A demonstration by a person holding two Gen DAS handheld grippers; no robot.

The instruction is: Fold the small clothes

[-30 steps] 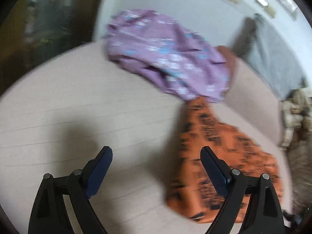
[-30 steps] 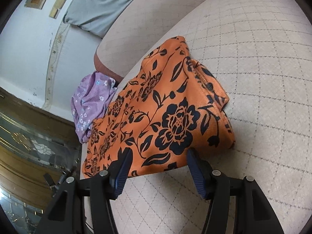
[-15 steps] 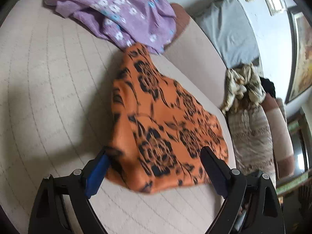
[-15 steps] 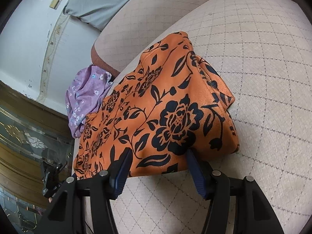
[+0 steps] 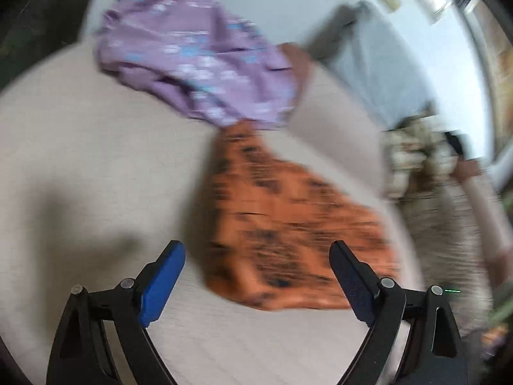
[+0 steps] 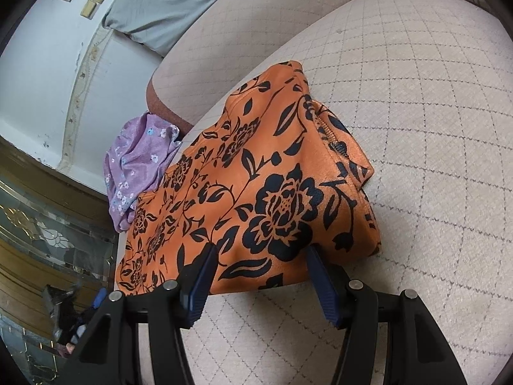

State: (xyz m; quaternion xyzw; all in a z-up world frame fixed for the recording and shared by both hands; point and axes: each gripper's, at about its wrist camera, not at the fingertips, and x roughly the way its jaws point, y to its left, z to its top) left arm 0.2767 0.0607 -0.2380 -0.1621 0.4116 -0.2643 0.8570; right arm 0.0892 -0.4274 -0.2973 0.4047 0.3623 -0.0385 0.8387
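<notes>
Swinging back from the orange floral garment point(image 6: 256, 186), left gripper point(image 5: 256, 269) hangs wide open, empty, angled down | right gripper point(image 6: 259, 263) half-open, straddling garment's near edge, centre frame on sofa point(image 6: 433, 112) | purple garment point(image 5: 195, 67) upper left | no legible writing

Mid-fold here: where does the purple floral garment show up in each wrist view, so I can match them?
Left wrist: purple floral garment lies upper left of centre, blurred, just beyond the far tip of the orange floral garment.
Right wrist: purple floral garment at the left edge, mid-height, crumpled.
Shared landmark: the orange floral garment, which it borders in both views.
</notes>
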